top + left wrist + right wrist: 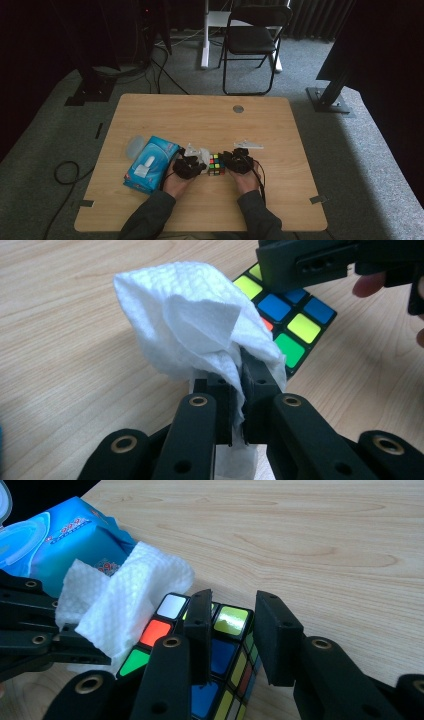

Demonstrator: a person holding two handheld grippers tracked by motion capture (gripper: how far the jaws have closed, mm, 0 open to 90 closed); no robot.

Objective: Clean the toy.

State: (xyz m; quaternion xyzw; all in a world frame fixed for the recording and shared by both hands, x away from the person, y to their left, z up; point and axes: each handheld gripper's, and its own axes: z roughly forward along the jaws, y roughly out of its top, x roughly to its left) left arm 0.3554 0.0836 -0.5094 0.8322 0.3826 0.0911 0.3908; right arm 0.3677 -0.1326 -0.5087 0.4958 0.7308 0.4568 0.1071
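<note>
The left gripper (239, 390) was clamped on a crumpled white wet wipe (200, 325), touching the multicoloured puzzle cube (210, 650) near the surface's front edge; the right gripper (235, 630) steadied that cube. Wiping seemed barely begun.

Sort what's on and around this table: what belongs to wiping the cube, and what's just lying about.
In use: white wipe in the left gripper; puzzle cube gripped by the right gripper; blue wipes pack.

Lying about: folding chair; floor cable.
</note>
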